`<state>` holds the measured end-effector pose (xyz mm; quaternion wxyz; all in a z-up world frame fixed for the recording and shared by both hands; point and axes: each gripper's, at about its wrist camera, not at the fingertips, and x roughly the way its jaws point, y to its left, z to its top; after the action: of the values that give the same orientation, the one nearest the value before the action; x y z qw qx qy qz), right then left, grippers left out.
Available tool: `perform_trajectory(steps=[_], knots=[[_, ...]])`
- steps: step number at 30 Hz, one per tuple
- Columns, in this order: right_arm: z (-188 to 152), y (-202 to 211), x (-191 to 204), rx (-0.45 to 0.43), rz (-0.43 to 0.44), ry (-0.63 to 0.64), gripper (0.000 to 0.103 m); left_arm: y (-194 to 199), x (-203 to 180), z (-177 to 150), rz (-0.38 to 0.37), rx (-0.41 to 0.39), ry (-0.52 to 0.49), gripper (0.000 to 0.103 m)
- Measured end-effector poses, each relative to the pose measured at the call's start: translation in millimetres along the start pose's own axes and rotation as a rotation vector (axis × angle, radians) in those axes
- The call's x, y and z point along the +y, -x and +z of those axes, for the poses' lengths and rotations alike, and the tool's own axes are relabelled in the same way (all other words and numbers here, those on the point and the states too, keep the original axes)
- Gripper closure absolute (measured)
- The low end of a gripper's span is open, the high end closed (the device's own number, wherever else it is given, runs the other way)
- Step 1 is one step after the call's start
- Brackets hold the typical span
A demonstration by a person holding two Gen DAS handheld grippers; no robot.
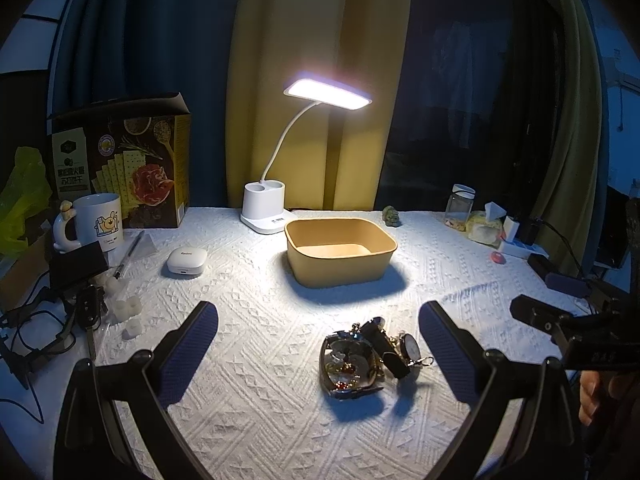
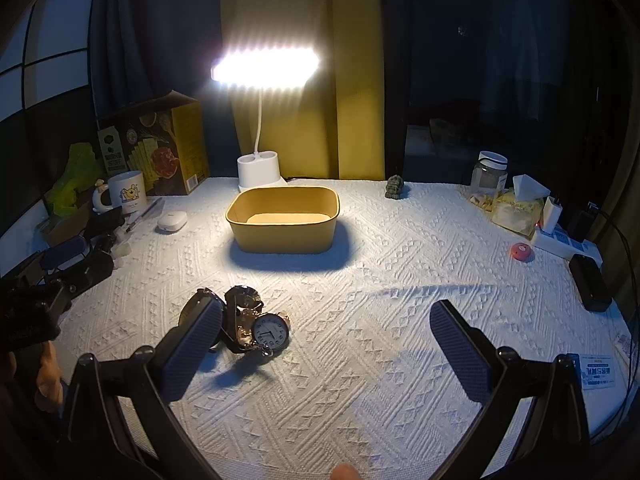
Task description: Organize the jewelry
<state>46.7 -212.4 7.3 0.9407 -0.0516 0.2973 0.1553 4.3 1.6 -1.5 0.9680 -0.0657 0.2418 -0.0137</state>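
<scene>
Heap of watches (image 1: 370, 358) lying on the white textured surface (image 1: 260, 420), in front of the yellow tub (image 1: 340, 252) and well apart from it. Pocket watch (image 2: 271, 335) at the heap's right edge, dial up, crown ring pointing toward the camera in the right wrist view; numerals read upside down there. Larger metal-cased watch (image 1: 347, 364) at the heap's left, dial up, strap ends running near-far. Dark-strapped piece (image 1: 386, 344) lying across the middle, long axis diagonal from far-left to near-right. Heap as a whole wider than deep.

Left gripper (image 1: 318, 350) spread wide, fingers either side of the heap, touching nothing. Right gripper (image 2: 326, 354) likewise spread wide, empty; its left finger pad (image 2: 192, 346) overlapping the heap's left edge in view, contact cannot be told.

Tub empty, open side up, long axis left-right. Lit desk lamp (image 1: 328, 94) just behind the tub. White earbud case (image 1: 186, 262) left of the tub; mug (image 1: 100, 218) and cracker box (image 1: 132, 160) at far left. Glass jar (image 1: 460, 204) and small figurine (image 1: 391, 216) at the far right edge.
</scene>
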Motion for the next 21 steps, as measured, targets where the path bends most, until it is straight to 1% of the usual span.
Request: perform_trajectory(steps=[10, 21], knots=[[-0.3, -2.5, 0.6, 0.004, 0.001, 0.001, 0.0, 1.0, -0.9, 0.8, 0.013, -0.008, -0.006, 0.003], [-0.5, -3.8, 1.1, 0.005, 0.001, 0.001, 0.0, 0.7, -0.9, 0.3, 0.004, -0.006, -0.01, 0.003]])
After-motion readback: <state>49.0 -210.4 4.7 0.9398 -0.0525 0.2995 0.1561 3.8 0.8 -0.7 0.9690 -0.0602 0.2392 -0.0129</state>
